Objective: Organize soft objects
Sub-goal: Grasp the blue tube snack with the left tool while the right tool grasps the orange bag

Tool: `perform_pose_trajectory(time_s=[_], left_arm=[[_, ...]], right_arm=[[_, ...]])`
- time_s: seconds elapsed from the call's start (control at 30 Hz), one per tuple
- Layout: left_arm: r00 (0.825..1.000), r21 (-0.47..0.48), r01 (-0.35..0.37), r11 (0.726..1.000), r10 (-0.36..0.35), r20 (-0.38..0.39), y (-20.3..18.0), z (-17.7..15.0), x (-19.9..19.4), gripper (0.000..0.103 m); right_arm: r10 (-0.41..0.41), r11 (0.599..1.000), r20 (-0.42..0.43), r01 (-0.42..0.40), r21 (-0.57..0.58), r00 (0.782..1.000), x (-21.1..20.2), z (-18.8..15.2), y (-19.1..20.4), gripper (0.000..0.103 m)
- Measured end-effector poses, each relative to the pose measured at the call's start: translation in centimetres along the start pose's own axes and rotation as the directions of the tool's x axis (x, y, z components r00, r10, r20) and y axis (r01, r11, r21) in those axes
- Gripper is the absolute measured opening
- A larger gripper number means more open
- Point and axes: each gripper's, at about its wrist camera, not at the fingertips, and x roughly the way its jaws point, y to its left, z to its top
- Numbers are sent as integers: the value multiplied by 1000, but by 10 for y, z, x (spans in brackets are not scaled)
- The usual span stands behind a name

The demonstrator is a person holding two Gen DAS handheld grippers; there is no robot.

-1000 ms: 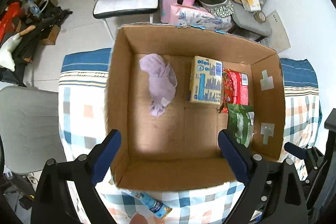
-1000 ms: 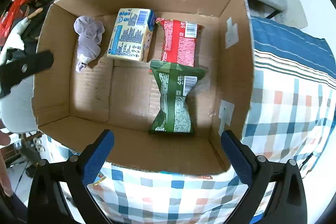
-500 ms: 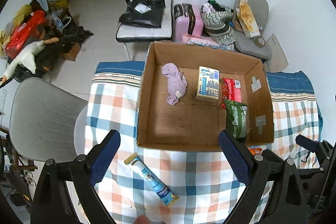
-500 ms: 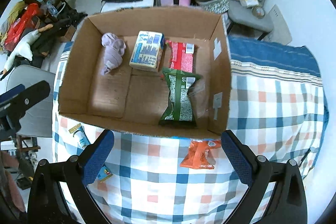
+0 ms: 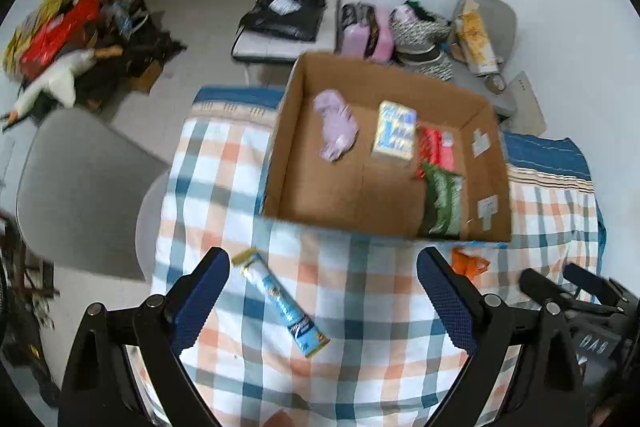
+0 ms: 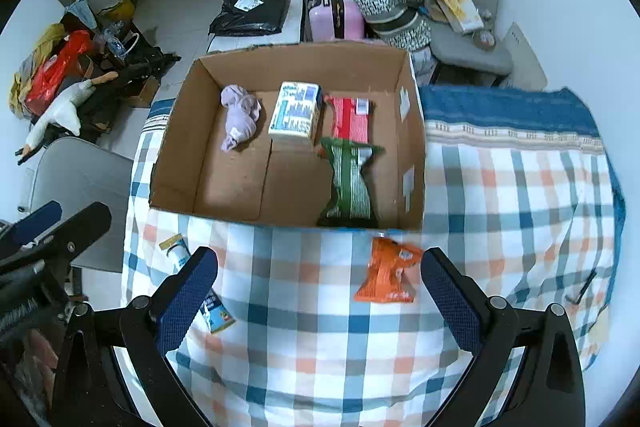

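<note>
An open cardboard box (image 6: 412, 131) (image 5: 490, 163) stands on the checked tablecloth (image 6: 500, 187). Inside lie a lilac cloth bundle (image 6: 240, 117) (image 5: 336, 129), a blue-and-yellow tissue pack (image 6: 295, 115) (image 5: 394, 135), a red packet (image 6: 352, 119) and a green packet (image 6: 348, 185) (image 5: 440, 201). In front of the box lie an orange packet (image 6: 386, 275) (image 5: 468, 265) and a long blue tube-shaped packet (image 5: 280, 301) (image 6: 200, 287). My left gripper (image 5: 324, 303) hangs open above the blue packet. My right gripper (image 6: 320, 303) hangs open, near the orange packet. Both hold nothing.
A grey chair (image 5: 80, 187) stands left of the table. Behind the box are a white chair with a black bag (image 6: 256, 3), a pink suitcase (image 6: 334, 13) and another grey chair with bags (image 6: 460, 11). Clutter and a toy goose (image 6: 60, 111) lie on the floor.
Both grippers have pulled back and up from over the box. The table's front, with the orange and blue packets, has come into view. Both stay open.
</note>
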Motion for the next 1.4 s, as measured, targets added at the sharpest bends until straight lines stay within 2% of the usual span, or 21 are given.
perform_pose_trajectory(time_s=[0.13,0.23,0.33,0.43,0.57,0.7,0.73,0.8,0.87,0.9,0.93,0.97,1.0,1.07,1.13,1.2,1.3,1.4], left_arm=[[994,-93,-24,995,14,-106,23,-22,44,96],[982,-143,-36,989,8,-190,38,-38,79,96],[956,-199,-29,980,-31,-291,49,-54,121,96],[933,-237,-32,971,-56,-356,55,-66,152,96],[912,-242,-52,969,-52,-406,56,-69,184,96],[891,-194,-103,975,4,-454,52,-75,213,95],[890,-185,-111,976,16,-455,51,-77,216,94],[888,-155,-132,979,48,-457,48,-80,221,83],[890,-115,-149,982,82,-449,42,-84,222,72],[892,-98,-154,983,96,-443,38,-87,221,61],[896,-87,-148,985,96,-434,35,-87,219,53],[898,-80,-138,987,91,-431,32,-88,217,40],[899,-70,-134,988,91,-429,28,-90,214,32],[902,-52,-135,989,101,-420,23,-92,208,25],[907,-42,-129,991,101,-409,19,-94,201,20],[908,-42,-113,993,86,-409,17,-102,191,17],[913,-33,-91,995,70,-402,14,-116,175,16],[920,-19,-62,998,50,-389,10,-127,155,16]], right_arm=[[19,996,-60,-14,84,998,20,-18,-35,103],[22,990,-150,0,143,988,60,-35,-64,103],[14,983,-228,28,180,974,107,-46,-82,103],[40,972,-290,30,233,956,150,-55,-93,103],[66,961,-322,26,274,944,187,-61,-96,102],[65,954,-332,39,298,941,207,-65,-98,101],[56,954,-328,47,297,943,209,-66,-98,99],[53,953,-334,52,297,941,213,-66,-98,80],[58,954,-355,53,295,933,218,-67,-97,73],[50,955,-364,62,289,930,220,-69,-96,72],[39,957,-370,72,282,928,222,-72,-95,70],[35,958,-372,76,278,928,223,-73,-94,65],[30,959,-380,81,272,924,225,-75,-93,63],[38,959,-385,75,274,922,228,-80,-93,56],[31,962,-381,76,263,924,227,-84,-90,54],[24,966,-380,77,248,925,224,-89,-87,48],[36,971,-381,58,233,924,218,-97,-81,40],[52,977,-380,31,210,924,208,-107,-73,39]])
